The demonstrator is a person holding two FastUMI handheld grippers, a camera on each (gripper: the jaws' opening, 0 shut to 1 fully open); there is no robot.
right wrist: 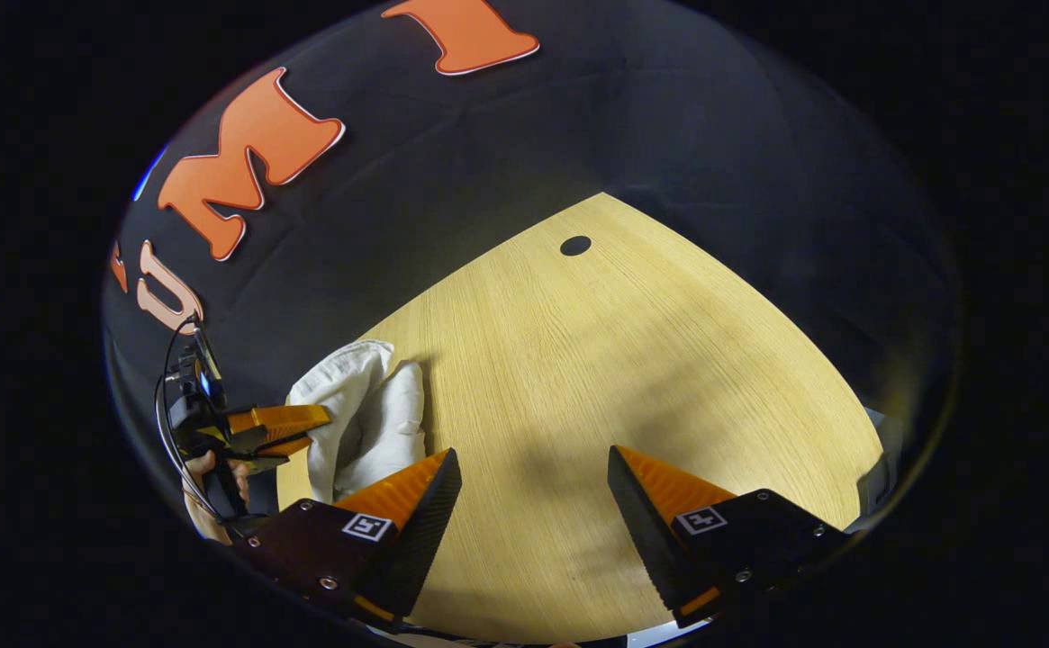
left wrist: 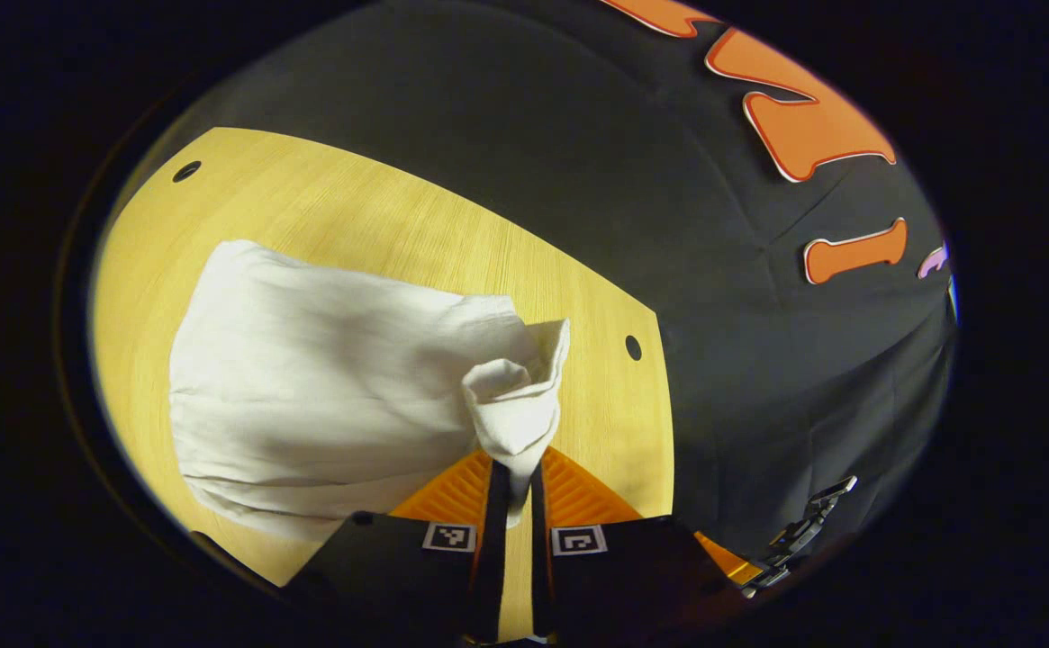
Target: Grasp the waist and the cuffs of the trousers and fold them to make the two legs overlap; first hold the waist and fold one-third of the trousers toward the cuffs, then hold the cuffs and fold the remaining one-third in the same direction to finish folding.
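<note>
In the left gripper view the left tool (left wrist: 513,490) is clamped on a bunched corner of the white trousers (left wrist: 326,387); both fingers press the cloth between them, and the pinched fold rises from the fingertips toward 12 o'clock. The rest of the trousers lie folded in a broad heap on the wooden counter (left wrist: 380,216), spreading from the tool toward 9 and 10 o'clock. A round hole (left wrist: 633,347) in the counter sits at 2 o'clock from the grip.

In the right gripper view the right tool (right wrist: 533,490) is spread wide, its fingers well apart above bare counter (right wrist: 596,360) and touching no cloth. The trousers (right wrist: 366,418) lie at 10 o'clock from it, near the counter's edge, with the left tool (right wrist: 294,430) gripping them from the left and a hand (right wrist: 209,468) behind it.
</note>
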